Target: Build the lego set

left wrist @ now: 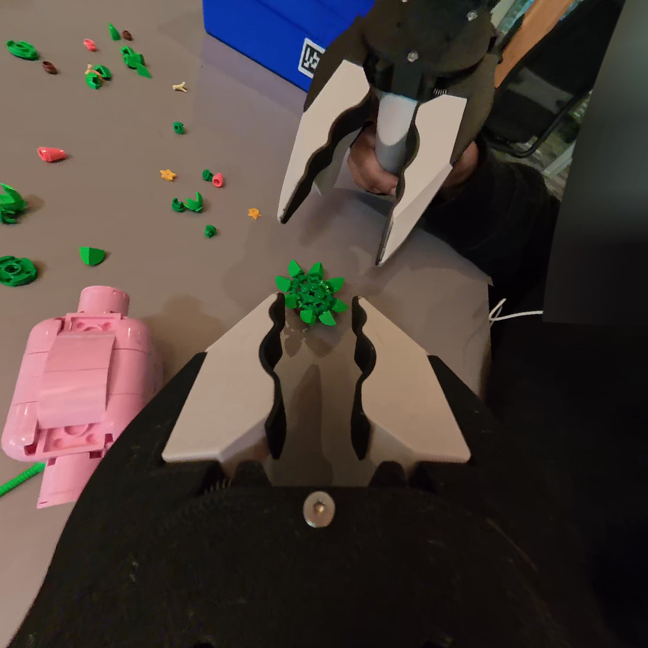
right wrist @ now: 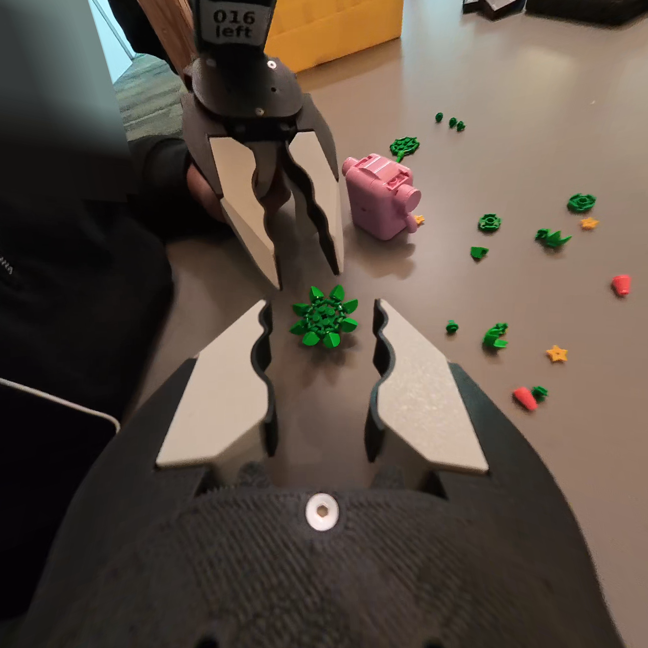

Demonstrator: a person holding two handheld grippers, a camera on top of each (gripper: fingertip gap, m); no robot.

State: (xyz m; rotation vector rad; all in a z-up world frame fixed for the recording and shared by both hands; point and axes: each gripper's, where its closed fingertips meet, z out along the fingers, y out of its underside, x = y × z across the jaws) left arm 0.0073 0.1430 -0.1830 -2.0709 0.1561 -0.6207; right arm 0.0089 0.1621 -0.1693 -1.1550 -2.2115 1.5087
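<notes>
A green leafy rosette (left wrist: 311, 294) lies flat on the grey table, also in the right wrist view (right wrist: 325, 317). My left gripper (left wrist: 317, 299) is open and empty, its fingertips on either side of the rosette's near edge. My right gripper (right wrist: 321, 305) is open and empty, its tips flanking the rosette from the opposite side. The right gripper also shows in the left wrist view (left wrist: 331, 242), and the left gripper in the right wrist view (right wrist: 308, 280). A pink lego body (left wrist: 75, 392) lies on its side to my left, also seen in the right wrist view (right wrist: 380, 196).
Several small green, red and orange lego pieces are scattered over the table (left wrist: 189, 205) (right wrist: 494, 336). A blue box (left wrist: 277, 31) stands at the back. A yellow box (right wrist: 333, 28) stands far off. The table edge and a dark sleeve (right wrist: 80, 266) lie close by.
</notes>
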